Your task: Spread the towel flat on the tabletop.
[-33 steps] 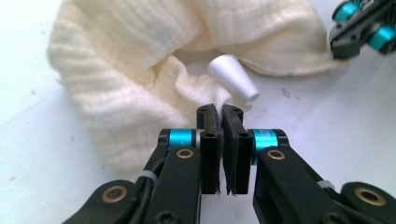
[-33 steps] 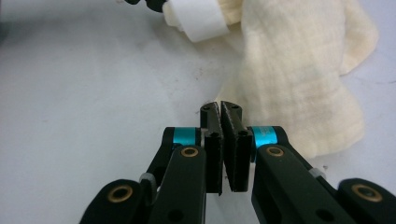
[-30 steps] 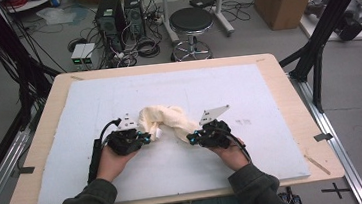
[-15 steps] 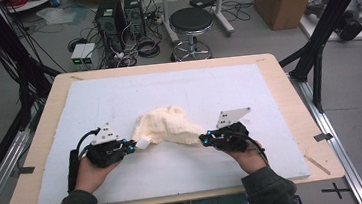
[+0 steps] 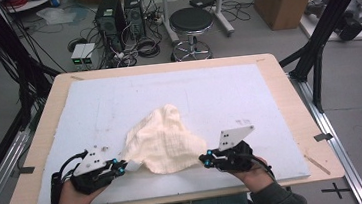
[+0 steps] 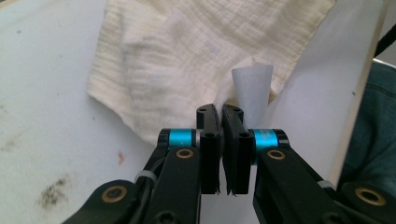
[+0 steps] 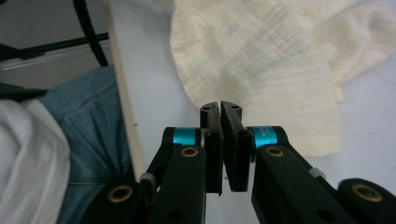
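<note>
A cream cloth (image 5: 165,141) lies on the white mat (image 5: 228,92), stretched between both tools. The left gripper (image 6: 220,112) pinches its corner by a white tag (image 6: 252,86); the right gripper (image 7: 220,108) is pressed together, probably on the cloth's edge

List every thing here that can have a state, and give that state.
cloth: partly spread, still rumpled, lying on the white mat.
label: sticking up from the cloth's corner.
left gripper: shut on the cloth's corner.
right gripper: shut on the cloth's edge.
</note>
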